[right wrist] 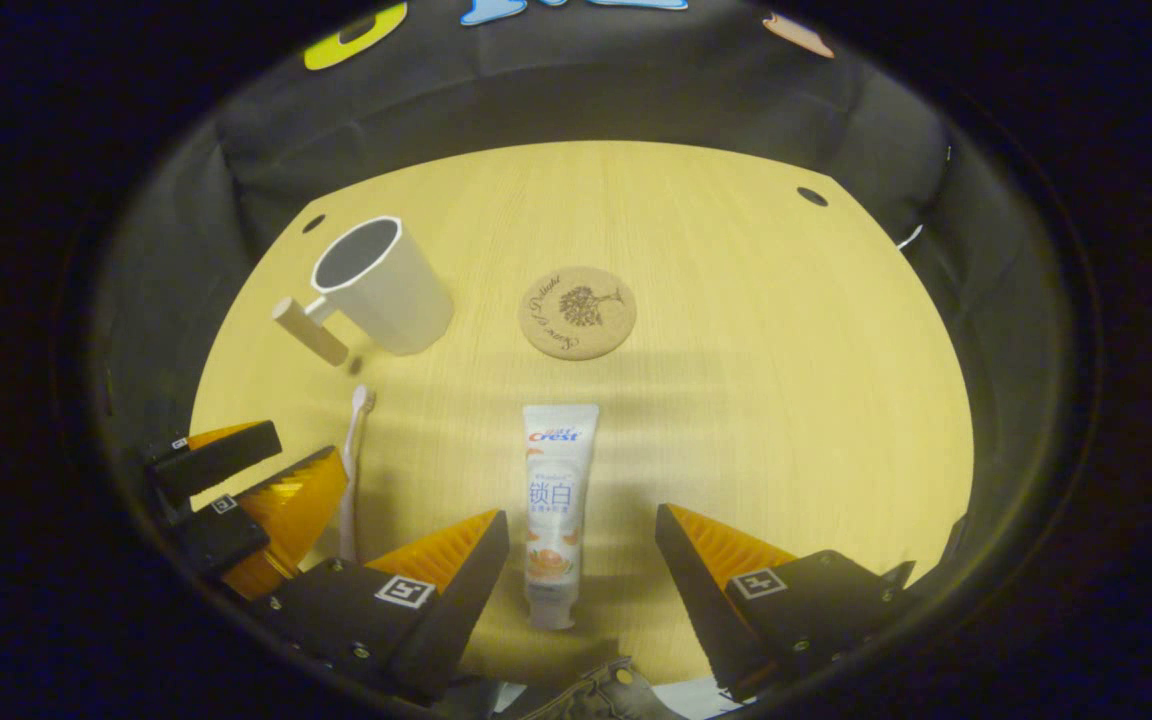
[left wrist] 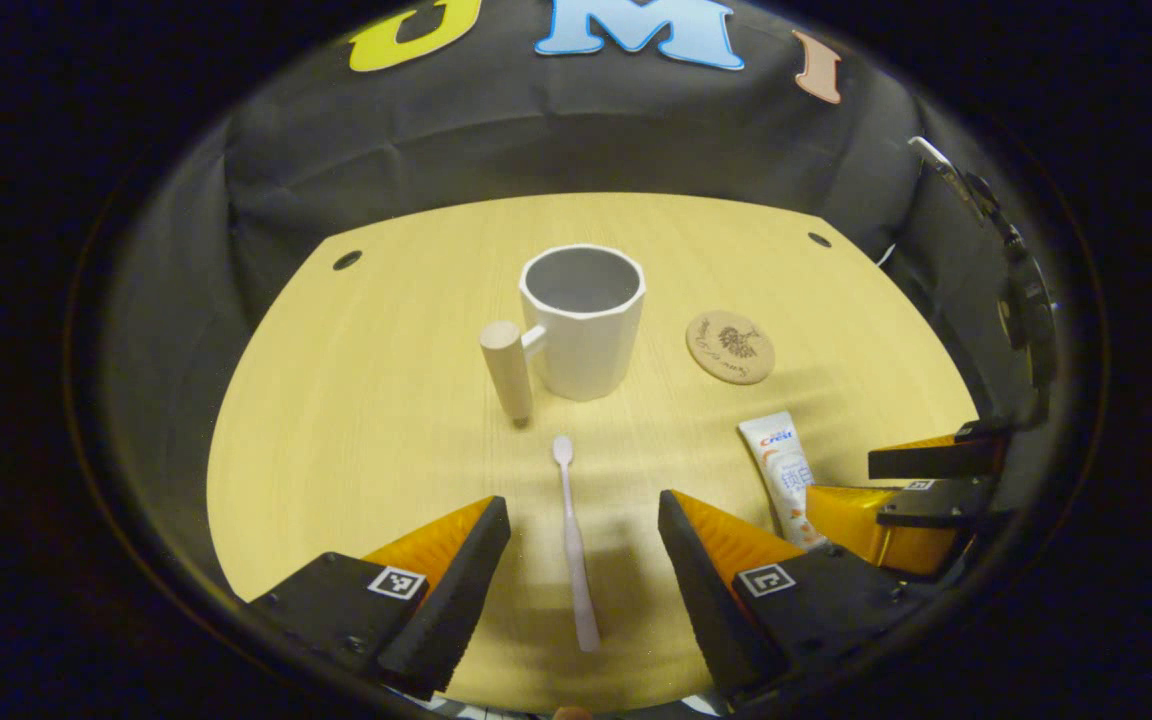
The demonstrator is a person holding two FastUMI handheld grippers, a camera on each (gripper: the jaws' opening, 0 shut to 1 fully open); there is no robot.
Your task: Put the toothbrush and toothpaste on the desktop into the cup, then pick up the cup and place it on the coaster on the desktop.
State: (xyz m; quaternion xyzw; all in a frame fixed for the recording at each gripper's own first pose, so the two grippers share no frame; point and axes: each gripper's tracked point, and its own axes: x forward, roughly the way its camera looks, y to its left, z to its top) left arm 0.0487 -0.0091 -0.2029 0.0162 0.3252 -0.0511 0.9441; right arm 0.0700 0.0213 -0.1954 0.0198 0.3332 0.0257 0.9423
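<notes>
Nothing is in the cup (left wrist: 583,320) yet, so this is the very first step — lining up for the two pick-ups. The left claw (left wrist: 584,550) is spread wide with nothing in it, its fingers either side of the toothbrush (left wrist: 574,540), which lies flat on the worktop (left wrist: 356,430) with its head toward the cup. The right claw (right wrist: 582,555) is just as wide and empty, straddling the toothpaste (right wrist: 554,500), also flat, cap end nearest the claw. The coaster (right wrist: 577,312) sits bare beside the cup (just to its right). Next, I judge, each claw must drop to the worktop and close — the thin toothbrush needs a low pinch.
</notes>
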